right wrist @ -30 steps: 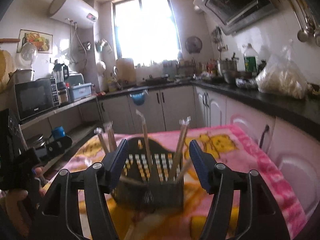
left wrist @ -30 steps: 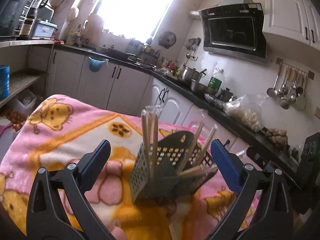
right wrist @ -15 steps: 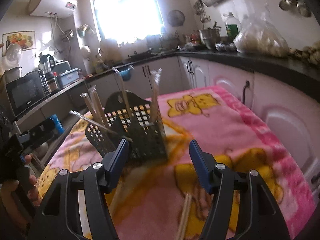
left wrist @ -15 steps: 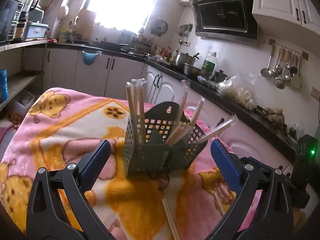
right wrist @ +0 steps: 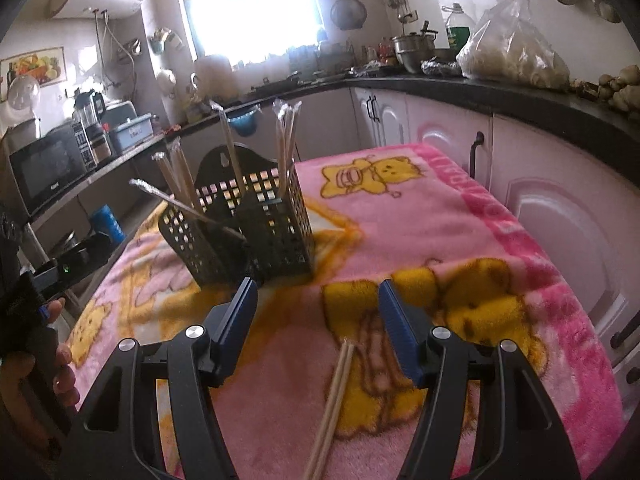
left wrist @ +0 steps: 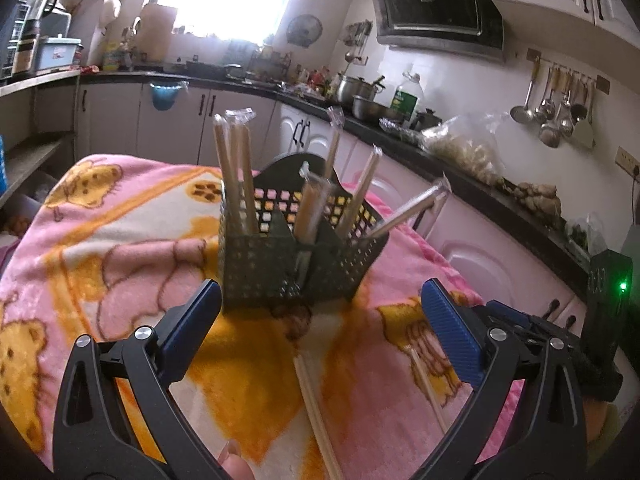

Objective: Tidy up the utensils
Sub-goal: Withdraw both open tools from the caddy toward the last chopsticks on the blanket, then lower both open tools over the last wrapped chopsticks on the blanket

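A dark perforated utensil caddy [left wrist: 296, 256] [right wrist: 256, 232] stands on the pink blanket and holds several wrapped chopstick pairs [left wrist: 236, 176] upright or leaning. A bare chopstick pair [left wrist: 318, 416] [right wrist: 334, 404] lies flat on the blanket in front of it, and another thin pair [left wrist: 428, 388] lies to its right in the left wrist view. My left gripper [left wrist: 320, 332] is open, short of the caddy, with nothing between its pads. My right gripper [right wrist: 318, 320] is open too, above the far tip of the loose pair without touching it.
The blanket [right wrist: 440, 240] covers a table with edges falling away at right and far side. White cabinets and a dark countertop [left wrist: 480, 184] run behind. The other hand's device [right wrist: 68, 268] shows at the left of the right wrist view.
Both grippers have drawn back and sunk from around the caddy, and tilted down. The caddy now stands ahead of them and the loose chopsticks on the blanket have come into view.
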A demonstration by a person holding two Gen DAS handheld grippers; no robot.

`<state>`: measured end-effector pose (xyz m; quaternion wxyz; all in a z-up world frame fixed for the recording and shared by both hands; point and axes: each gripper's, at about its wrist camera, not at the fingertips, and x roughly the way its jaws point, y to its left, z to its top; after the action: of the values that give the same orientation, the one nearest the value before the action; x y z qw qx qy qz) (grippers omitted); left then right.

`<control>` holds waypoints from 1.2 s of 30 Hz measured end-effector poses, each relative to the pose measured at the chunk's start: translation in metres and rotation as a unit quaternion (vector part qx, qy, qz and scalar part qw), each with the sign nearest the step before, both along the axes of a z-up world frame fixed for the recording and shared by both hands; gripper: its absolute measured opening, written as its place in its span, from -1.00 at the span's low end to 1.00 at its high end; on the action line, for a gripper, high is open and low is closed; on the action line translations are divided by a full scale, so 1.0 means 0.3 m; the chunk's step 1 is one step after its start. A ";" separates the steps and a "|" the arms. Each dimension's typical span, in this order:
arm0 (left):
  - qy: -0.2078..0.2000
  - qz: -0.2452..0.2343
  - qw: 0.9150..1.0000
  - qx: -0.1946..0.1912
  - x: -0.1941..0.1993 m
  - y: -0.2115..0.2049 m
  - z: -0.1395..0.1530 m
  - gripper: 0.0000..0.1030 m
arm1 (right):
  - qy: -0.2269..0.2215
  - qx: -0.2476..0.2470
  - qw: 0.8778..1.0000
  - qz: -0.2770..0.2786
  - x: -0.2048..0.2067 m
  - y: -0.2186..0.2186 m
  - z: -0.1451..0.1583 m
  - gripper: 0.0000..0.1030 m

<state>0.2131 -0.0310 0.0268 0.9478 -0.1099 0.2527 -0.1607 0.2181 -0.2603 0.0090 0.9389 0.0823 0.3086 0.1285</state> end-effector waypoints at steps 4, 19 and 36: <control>0.018 -0.010 1.000 0.005 0.000 -0.030 -0.029 0.78 | 0.019 -0.009 1.000 0.007 -0.008 -0.006 -0.025 0.18; 0.105 -0.052 0.993 0.036 0.011 -0.111 -0.179 0.78 | 0.127 -0.011 0.990 0.054 0.016 -0.004 -0.178 0.00; 0.214 -0.052 0.975 0.000 0.132 -0.120 -0.358 -0.15 | 0.203 -0.027 0.977 0.052 0.194 0.035 -0.284 -0.65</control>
<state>0.2526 -0.0670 -0.0805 0.8618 -0.1281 0.4555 -0.1826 0.2763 -0.2498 -0.0762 0.8504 0.0652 0.5002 0.1497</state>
